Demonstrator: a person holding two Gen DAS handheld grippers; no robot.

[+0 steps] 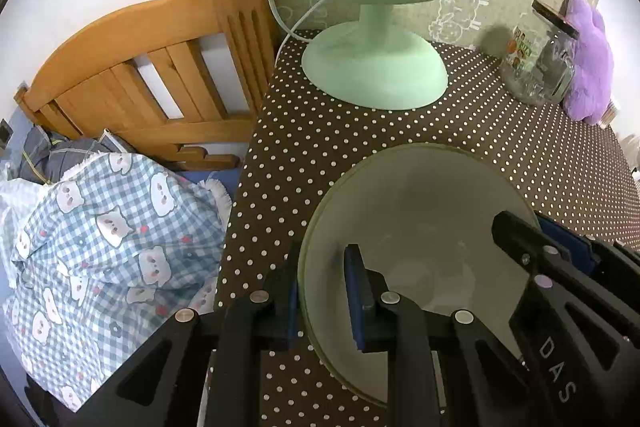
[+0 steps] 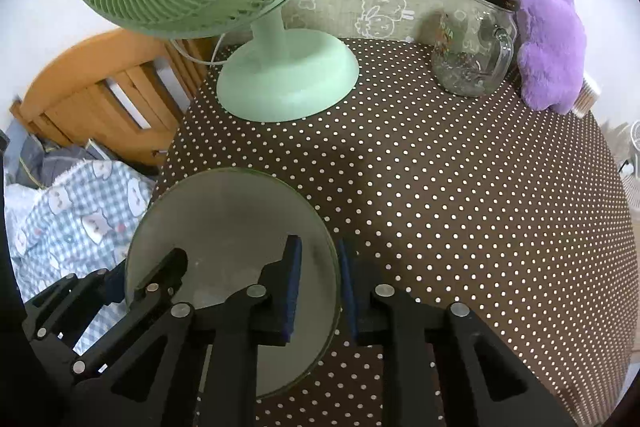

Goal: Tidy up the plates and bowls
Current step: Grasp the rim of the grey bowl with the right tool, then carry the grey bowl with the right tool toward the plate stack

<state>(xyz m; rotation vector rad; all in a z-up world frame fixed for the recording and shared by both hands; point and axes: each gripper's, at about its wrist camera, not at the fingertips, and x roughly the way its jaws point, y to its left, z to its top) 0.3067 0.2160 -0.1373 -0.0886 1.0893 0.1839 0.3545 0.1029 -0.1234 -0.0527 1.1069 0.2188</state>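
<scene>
A pale green-grey bowl (image 1: 420, 227) stands on the brown polka-dot tablecloth (image 1: 320, 155); it also shows in the right wrist view (image 2: 232, 219). My left gripper (image 1: 324, 301) straddles the bowl's left rim, one blue pad inside, one outside. My right gripper (image 2: 318, 291) straddles the bowl's right rim the same way. Both grippers look closed down on the rim. The right gripper also shows at the bowl's right edge in the left wrist view (image 1: 560, 259), and the left gripper at the bowl's left edge in the right wrist view (image 2: 132, 279).
A green desk fan (image 2: 288, 75) stands at the back left of the table. A glass jar with a handle (image 2: 472, 51) and a purple plush toy (image 2: 552, 43) stand at the back right. A wooden bed headboard (image 1: 140, 67) and checked bedding (image 1: 100, 247) lie left of the table.
</scene>
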